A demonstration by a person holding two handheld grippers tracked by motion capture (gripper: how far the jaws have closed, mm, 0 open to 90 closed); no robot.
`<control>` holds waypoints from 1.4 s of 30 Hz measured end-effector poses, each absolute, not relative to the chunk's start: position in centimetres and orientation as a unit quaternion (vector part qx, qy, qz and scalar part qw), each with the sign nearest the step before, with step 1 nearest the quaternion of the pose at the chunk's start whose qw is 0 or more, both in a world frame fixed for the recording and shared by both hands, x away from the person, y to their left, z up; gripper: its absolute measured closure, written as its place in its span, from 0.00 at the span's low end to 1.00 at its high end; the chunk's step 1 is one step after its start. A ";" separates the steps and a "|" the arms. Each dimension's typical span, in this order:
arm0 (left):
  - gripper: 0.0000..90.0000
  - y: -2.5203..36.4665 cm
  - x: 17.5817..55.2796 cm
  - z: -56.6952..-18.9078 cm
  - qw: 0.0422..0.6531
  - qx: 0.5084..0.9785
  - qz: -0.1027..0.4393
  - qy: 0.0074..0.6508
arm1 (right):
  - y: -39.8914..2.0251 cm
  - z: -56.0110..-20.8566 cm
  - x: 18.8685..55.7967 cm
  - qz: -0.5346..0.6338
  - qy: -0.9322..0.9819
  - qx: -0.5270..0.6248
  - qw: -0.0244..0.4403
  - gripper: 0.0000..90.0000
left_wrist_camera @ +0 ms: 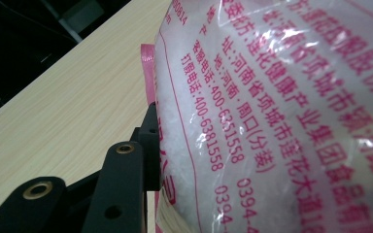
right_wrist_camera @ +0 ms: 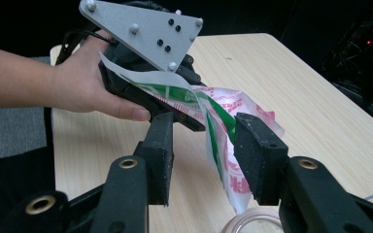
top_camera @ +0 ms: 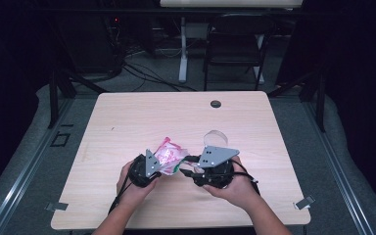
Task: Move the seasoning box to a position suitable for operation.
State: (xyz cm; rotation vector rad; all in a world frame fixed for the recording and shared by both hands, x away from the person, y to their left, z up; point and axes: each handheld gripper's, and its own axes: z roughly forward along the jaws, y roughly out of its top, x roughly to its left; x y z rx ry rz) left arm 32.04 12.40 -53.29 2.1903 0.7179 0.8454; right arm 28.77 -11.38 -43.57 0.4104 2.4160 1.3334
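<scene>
Bag handling, mid-step. My left gripper point(top_camera: 152, 165) is clamped on the pink-printed bag point(top_camera: 170, 155) of white granules, holding it just above the table point(top_camera: 127, 122) near the front edge. My right gripper point(right_wrist_camera: 201, 160) is released: its jaws stand apart, with the bag's free corner hanging between them, closer to one pad, neither pressing. Judged next move: close squarely on that corner. A clear round container point(top_camera: 216, 138) sits just behind my right gripper; it could get knocked.
</scene>
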 end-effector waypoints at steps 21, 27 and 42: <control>0.68 12.1 32.0 -53.4 0.333 0.842 0.328 0.268 | -11.6 -43.4 28.7 0.460 0.852 0.145 0.206 0.60; 0.68 12.2 32.1 -53.5 0.330 0.843 0.327 0.271 | -11.6 -43.5 28.8 0.453 0.854 0.146 0.211 0.59; 0.68 11.8 31.6 -53.2 0.337 0.844 0.332 0.254 | -11.0 -44.2 28.8 0.439 0.864 0.140 0.203 0.60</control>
